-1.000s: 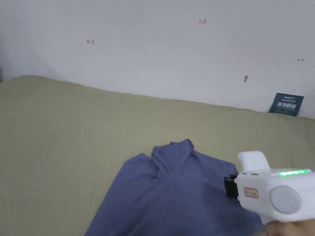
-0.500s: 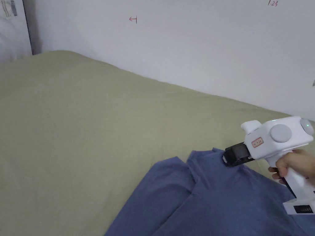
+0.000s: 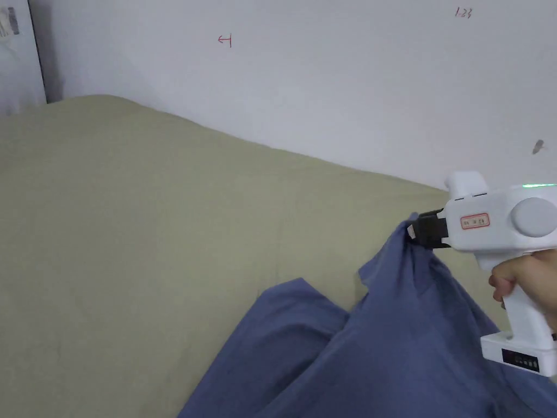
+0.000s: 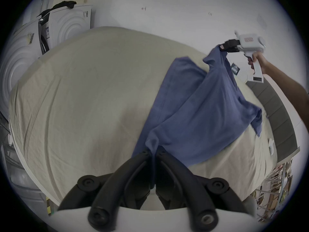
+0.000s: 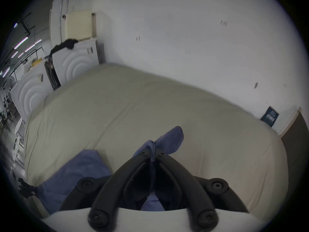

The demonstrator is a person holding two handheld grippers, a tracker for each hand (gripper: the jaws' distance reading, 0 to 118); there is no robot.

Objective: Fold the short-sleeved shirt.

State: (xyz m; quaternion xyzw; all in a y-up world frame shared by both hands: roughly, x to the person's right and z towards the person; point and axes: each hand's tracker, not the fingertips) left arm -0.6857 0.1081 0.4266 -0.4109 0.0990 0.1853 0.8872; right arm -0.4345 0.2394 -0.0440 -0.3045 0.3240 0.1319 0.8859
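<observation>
Over the right part of the bed [image 3: 136, 217], seen from the head view: right gripper [image 3: 414, 231] pinching a bunched far corner of the blue shirt [image 3: 381, 348] and holding it raised off the olive sheet, cloth draping down in soft folds toward the near edge. Plain white wall [image 3: 326, 98] behind.

From the left gripper view: left gripper [image 4: 153, 152] pressed together on a gathered bit of the shirt's near edge, fabric squeezed into a narrow pleat between black jaws. Shirt [image 4: 200, 105] stretched as a slack diagonal sheet up to the right gripper [image 4: 223, 46], one sleeve hanging loose toward the right edge of the bed [image 4: 75, 93]. White appliances [image 4: 66, 28] beyond the left edge.

From the right gripper view: right gripper [image 5: 153, 149] clamped on a twist of blue knit, a small flap sticking out past the tips; more shirt [image 5: 75, 173] lying below left on the bed [image 5: 150, 101].

Likely step: lifting to spread the garment flat. Best done by drawing both grips apart evenly until slack goes, then lowering slowly, so thin, limp jersey lands without creases. Fitted sheet smooth, lightly wrinkled, matte.
</observation>
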